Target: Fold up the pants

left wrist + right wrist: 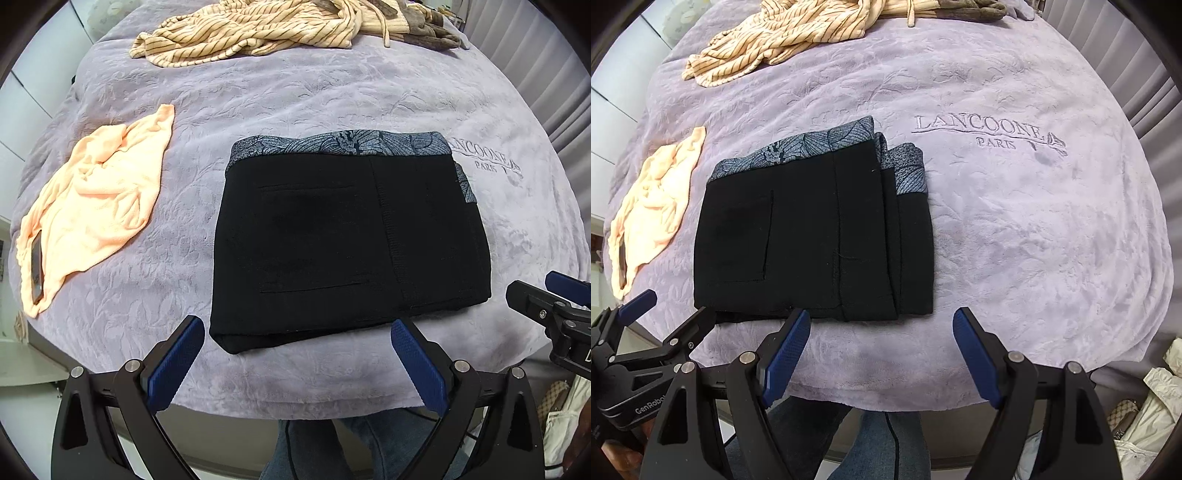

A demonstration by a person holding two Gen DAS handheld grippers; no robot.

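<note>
The black pants (pixel 347 236) were seen folded into a compact rectangle on the lavender blanket (pixel 295 107) of the bed, with a patterned blue-grey band along the far edge and the near fold close to the blanket's front edge. The left tool (pixel 297 360) was held above that front edge with its jaws spread wide and nothing between them; its blue pads (pixel 173 369) were clear of the cloth. The right tool (pixel 881 360) was likewise held open and empty, just off the pants' near right corner. Open blanket was left to the right of the pants, around the stitched lettering (pixel 982 134), and beyond the band. To the left, well apart, a crumpled peach garment (pixel 96 199) was spread, and a striped garment (pixel 243 33) was heaped by the far edge.
</note>
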